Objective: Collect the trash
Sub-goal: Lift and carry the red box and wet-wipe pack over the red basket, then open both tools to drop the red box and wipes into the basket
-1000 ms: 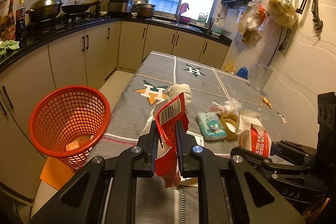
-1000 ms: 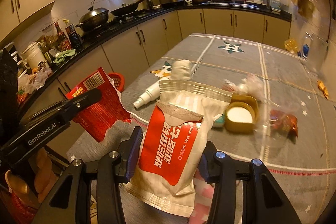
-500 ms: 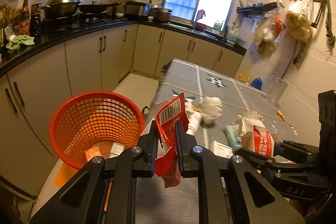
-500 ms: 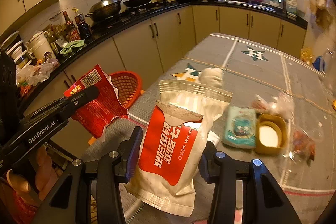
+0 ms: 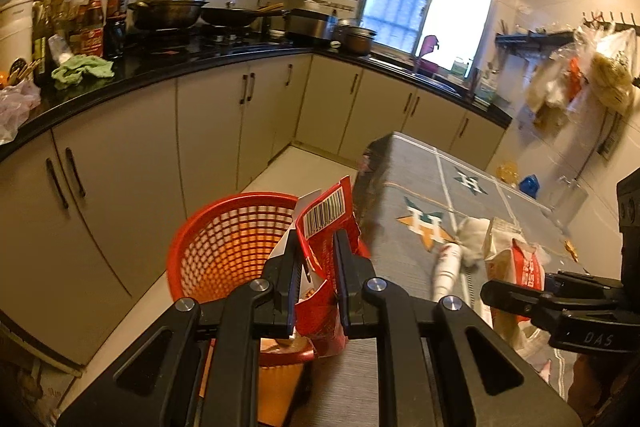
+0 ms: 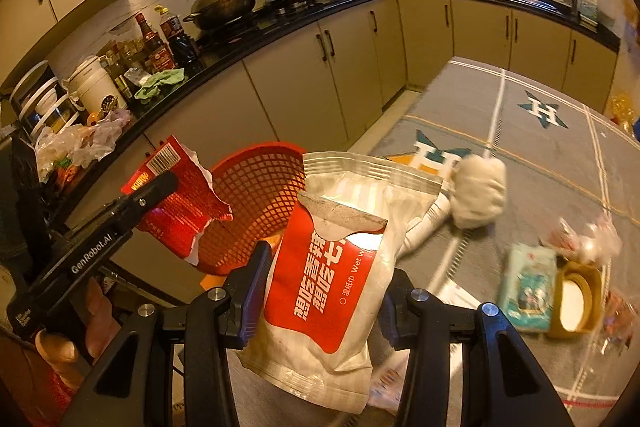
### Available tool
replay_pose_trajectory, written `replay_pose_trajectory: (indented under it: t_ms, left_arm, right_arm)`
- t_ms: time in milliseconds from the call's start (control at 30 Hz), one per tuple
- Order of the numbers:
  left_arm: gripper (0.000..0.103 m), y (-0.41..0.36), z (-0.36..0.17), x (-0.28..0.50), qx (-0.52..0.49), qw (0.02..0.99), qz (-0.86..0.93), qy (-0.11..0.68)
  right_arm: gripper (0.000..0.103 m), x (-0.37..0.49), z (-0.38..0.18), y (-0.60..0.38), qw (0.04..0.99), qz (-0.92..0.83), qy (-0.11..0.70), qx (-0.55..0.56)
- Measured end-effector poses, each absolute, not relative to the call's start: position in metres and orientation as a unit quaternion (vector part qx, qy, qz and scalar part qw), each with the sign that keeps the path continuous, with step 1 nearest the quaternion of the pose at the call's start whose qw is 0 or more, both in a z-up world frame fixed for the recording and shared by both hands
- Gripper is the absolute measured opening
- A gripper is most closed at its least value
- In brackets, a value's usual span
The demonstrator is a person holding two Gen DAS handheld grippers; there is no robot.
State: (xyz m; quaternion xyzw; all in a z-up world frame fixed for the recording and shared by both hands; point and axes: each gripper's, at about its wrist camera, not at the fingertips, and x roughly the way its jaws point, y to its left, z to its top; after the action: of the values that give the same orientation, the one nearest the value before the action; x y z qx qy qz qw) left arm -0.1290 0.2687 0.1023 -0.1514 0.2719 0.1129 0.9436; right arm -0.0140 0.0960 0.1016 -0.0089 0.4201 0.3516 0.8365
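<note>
Gripped flat between the clenched jaws of the left gripper (image 5: 316, 267), a torn red wrapper (image 5: 326, 227) is held upright just above the near rim of the red basket (image 5: 224, 239), apparently so that it can be dropped in. A white and red wet-wipe pouch (image 6: 340, 259) is clamped by its sides in the right gripper (image 6: 320, 291), beside the basket and over the table edge, seemingly next in line. More trash is left on the grey tablecloth (image 6: 532, 147) beyond the basket: a white tube (image 6: 424, 227), a crumpled tissue (image 6: 478, 191) and a teal packet (image 6: 528, 291).
</note>
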Motion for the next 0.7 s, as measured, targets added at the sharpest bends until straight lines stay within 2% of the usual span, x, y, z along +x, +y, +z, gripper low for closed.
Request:
replay_pose_trajectory:
  t_ms: [700]
  left_arm:
    - [0.015, 0.318, 0.060, -0.107, -0.165, 0.925, 0.148, 0.308]
  right_arm:
    - [0.052, 0.034, 0.074, 0.203, 0.805, 0.385, 0.451, -0.028]
